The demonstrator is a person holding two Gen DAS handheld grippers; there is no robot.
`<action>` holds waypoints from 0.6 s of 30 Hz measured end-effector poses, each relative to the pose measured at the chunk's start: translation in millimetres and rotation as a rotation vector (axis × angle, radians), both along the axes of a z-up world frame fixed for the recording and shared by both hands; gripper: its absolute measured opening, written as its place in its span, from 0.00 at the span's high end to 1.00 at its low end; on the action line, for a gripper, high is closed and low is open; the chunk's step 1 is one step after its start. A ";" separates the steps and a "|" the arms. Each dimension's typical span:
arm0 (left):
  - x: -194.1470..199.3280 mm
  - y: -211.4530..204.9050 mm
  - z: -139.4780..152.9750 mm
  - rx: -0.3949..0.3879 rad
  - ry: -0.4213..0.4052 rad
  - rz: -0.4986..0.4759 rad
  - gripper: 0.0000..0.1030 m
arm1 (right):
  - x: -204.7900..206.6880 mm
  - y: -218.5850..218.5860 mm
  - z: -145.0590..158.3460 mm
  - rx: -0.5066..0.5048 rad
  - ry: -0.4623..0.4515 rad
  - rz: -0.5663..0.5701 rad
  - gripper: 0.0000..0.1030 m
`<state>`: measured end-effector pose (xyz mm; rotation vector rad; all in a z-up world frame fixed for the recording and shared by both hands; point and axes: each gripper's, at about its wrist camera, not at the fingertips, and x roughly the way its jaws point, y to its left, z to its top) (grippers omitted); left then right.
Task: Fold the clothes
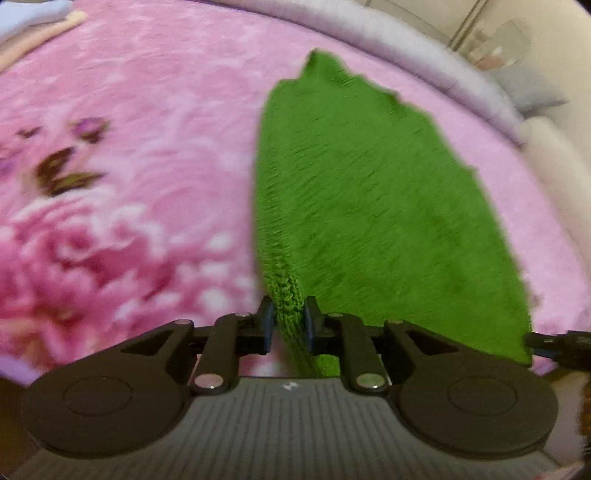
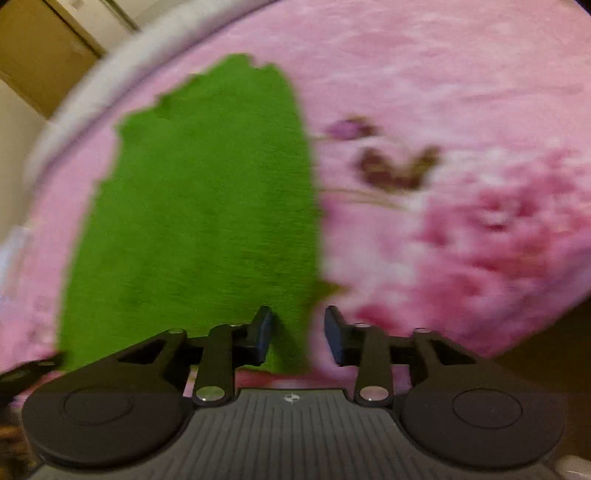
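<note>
A green knit garment lies stretched out flat on a pink floral blanket, running away from me. My left gripper is shut on its near left edge, and a bunched strip of knit shows between the pads. In the right wrist view the same green garment fills the left half. My right gripper is open over the garment's near right corner. The cloth reaches the left finger, while pink blanket shows beside the right finger. The picture is blurred by motion.
The blanket has a pale grey border at its far edge. Folded light blue and peach cloth sits at the far left. Pale cushions lie beyond the border, and a brown cabinet stands behind.
</note>
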<state>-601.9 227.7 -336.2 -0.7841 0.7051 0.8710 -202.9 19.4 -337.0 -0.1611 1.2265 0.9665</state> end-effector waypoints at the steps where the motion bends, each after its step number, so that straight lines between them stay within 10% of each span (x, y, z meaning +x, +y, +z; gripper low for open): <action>1: -4.6 -4.4 4.1 0.012 0.007 0.001 0.85 | 3.1 -4.6 5.3 0.002 -0.030 -0.026 0.61; 9: 18.8 -4.0 47.3 0.166 0.091 -0.099 0.87 | -3.8 20.4 43.1 0.093 -0.202 0.047 0.60; 18: 86.7 7.5 0.1 0.173 0.161 -0.240 0.80 | -49.5 68.2 -1.4 0.057 -0.328 0.330 0.63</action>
